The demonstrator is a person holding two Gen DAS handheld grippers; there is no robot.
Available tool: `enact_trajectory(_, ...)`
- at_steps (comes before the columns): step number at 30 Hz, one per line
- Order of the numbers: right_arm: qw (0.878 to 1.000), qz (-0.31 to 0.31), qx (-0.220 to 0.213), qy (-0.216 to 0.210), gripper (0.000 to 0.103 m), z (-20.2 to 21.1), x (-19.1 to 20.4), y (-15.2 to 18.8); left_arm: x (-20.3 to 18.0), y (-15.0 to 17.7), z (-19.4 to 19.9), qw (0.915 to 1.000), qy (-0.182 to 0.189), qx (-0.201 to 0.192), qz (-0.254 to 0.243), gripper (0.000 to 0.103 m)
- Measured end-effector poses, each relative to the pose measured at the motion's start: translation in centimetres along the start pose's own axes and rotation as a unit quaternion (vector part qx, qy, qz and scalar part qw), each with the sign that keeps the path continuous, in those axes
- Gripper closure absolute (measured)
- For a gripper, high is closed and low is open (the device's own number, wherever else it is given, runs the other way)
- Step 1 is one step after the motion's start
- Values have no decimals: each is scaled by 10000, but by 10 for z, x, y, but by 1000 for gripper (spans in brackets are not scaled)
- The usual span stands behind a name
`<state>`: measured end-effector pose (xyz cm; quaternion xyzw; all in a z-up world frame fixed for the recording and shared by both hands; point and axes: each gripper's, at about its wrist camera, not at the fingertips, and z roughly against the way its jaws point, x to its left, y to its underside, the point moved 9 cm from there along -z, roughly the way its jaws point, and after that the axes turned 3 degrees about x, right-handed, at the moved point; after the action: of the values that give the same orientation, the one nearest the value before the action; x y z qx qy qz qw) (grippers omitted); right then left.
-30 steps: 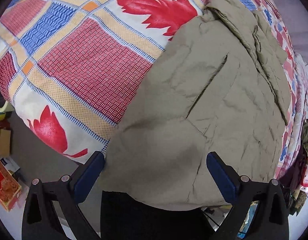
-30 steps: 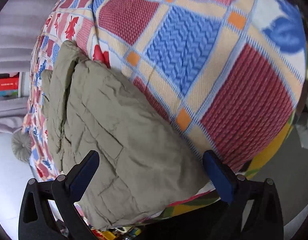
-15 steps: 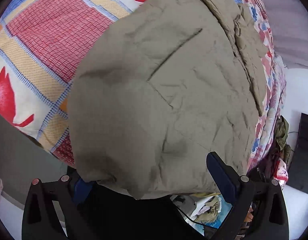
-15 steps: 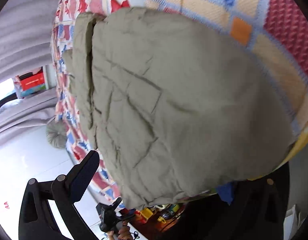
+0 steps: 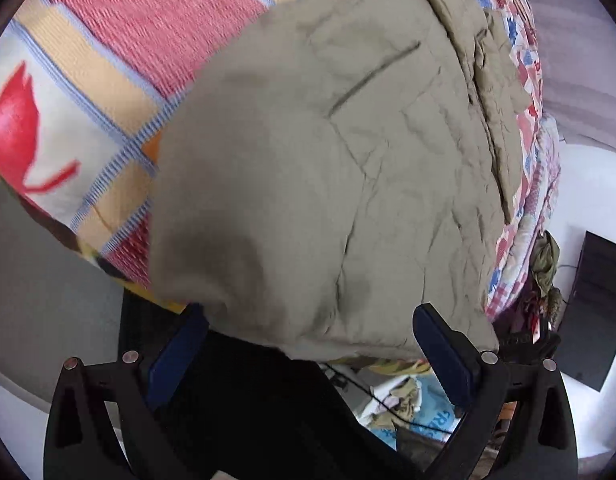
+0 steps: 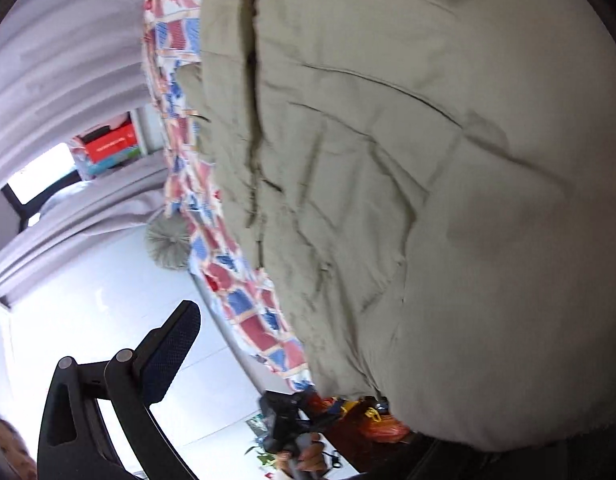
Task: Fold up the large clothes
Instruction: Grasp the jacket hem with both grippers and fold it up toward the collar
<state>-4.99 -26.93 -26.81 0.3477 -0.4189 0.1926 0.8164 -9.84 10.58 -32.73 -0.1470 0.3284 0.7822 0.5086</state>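
A large olive-green quilted garment point(image 5: 347, 168) lies on a patterned bedspread point(image 5: 120, 52), its near edge hanging over the bed's edge. My left gripper point(image 5: 308, 344) is open, its blue pads point(image 5: 439, 344) on either side of the garment's near hem; the left pad is partly under the cloth. In the right wrist view the garment point(image 6: 407, 184) fills most of the frame. My right gripper shows only its left pad point(image 6: 168, 352), well clear of the cloth; the right finger is hidden under the garment's corner.
The bedspread point(image 6: 244, 312) has red, blue and yellow checks. Grey curtains point(image 6: 68, 52) hang behind the bed. A round grey cushion point(image 6: 168, 244) lies by the bed. Clutter point(image 5: 403, 404) lies on the floor below the bed edge. A dark panel point(image 5: 595, 312) stands at right.
Both grippers have moved in toward the garment's near edge, which now drapes over the left gripper's left pad and the right gripper's right finger. The right view has tilted toward the curtains.
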Motion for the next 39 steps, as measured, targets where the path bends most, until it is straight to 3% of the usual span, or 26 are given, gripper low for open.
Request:
enact_trajectory(4,9999,95,78,107,1,-10,8,2,-8,8,-19,9998,8,181,-37,1)
enact_trajectory(8,9994,7,109,320,1,-7,-6,4,-32,3,-8,9993,105,-178,-310,7)
enact_trajectory(12,9991,-7,115,404,1,5,-16,4,-56,-4,3,9978,228,-319,-531,7)
enact_trajectory(20,9978,-1,61,654,1,7,-31,2,-53,-15,-16,9986,-138,-217,-456,7)
enact_trajectory(21,9975,-7,55,702,2,7,-33,2,-55,-15,-17,9984,-177,-221,-485,9)
enact_trajectory(22,9973,-11,45,728,3,7,-35,2,-55,-17,-18,9981,-238,-250,-510,20)
enact_trajectory(23,9972,-25,31,749,8,8,-38,1,-53,-19,-19,9976,-339,-264,-538,32)
enact_trajectory(24,9967,-52,-3,807,20,9,-40,0,-52,-20,-20,9972,-425,-267,-551,39)
enact_trajectory(25,9957,-100,-45,923,29,10,-45,-1,-51,-22,-20,9969,-473,-277,-556,58)
enact_trajectory(26,9944,-151,-81,1044,48,12,-50,-2,-51,-23,-20,9969,-475,-270,-563,70)
enact_trajectory(27,9926,-212,-125,1188,70,14,-56,-3,-52,-25,-17,9970,-424,-292,-584,73)
enact_trajectory(29,9891,-272,-185,1437,93,19,-66,-4,-53,-28,-11,9963,-385,-358,-680,88)
enact_trajectory(33,9873,70,-267,1562,96,24,-56,-3,-73,-34,14,9920,-314,-623,-1050,94)
enact_trajectory(39,9840,950,-308,1479,97,30,3,-8,-130,-53,63,9808,0,-1198,-1536,94)
